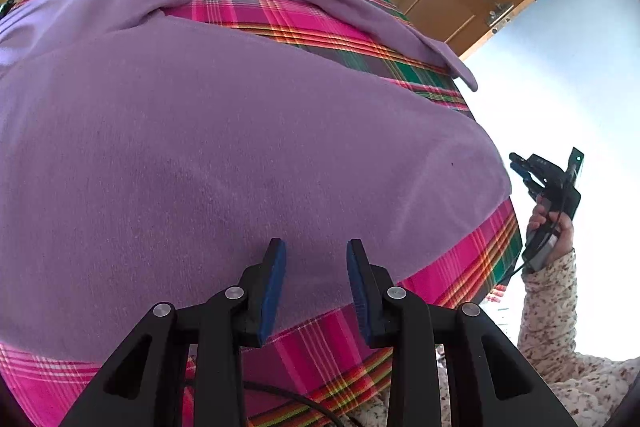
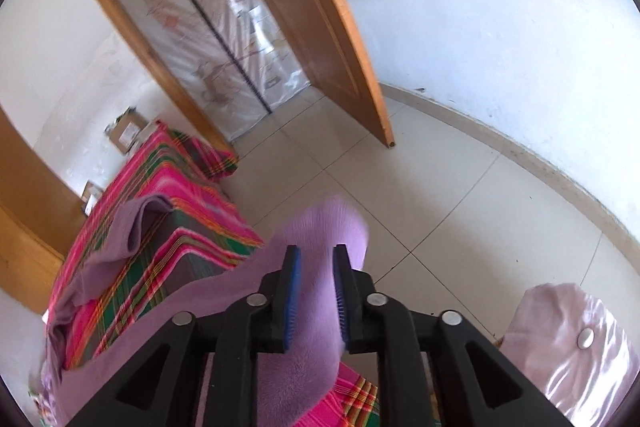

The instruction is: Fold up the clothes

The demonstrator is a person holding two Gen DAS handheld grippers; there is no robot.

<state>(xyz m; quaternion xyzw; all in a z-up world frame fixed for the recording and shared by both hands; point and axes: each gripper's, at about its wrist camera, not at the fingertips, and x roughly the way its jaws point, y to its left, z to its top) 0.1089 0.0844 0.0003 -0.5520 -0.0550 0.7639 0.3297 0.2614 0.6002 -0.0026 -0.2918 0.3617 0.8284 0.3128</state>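
Observation:
A purple long-sleeved garment (image 1: 224, 131) lies spread over a pink plaid cloth (image 1: 320, 347) on a table. One sleeve (image 1: 360, 15) runs along the far side to the right edge. My left gripper (image 1: 316, 255) is open and empty just above the garment's near hem. My right gripper (image 2: 317, 259) hovers past the table's right edge, jaws partly apart around a fold of the garment (image 2: 320, 227); whether the pads press it is unclear. It also shows in the left wrist view (image 1: 532, 175), held in a hand.
An open wooden door (image 2: 320, 27) and a plastic-covered doorway (image 2: 224, 39) stand beyond the table. Tiled floor (image 2: 460, 211) lies to the right. Cardboard boxes (image 2: 128, 133) sit at the table's far end. A pink padded seat (image 2: 572, 343) is at lower right.

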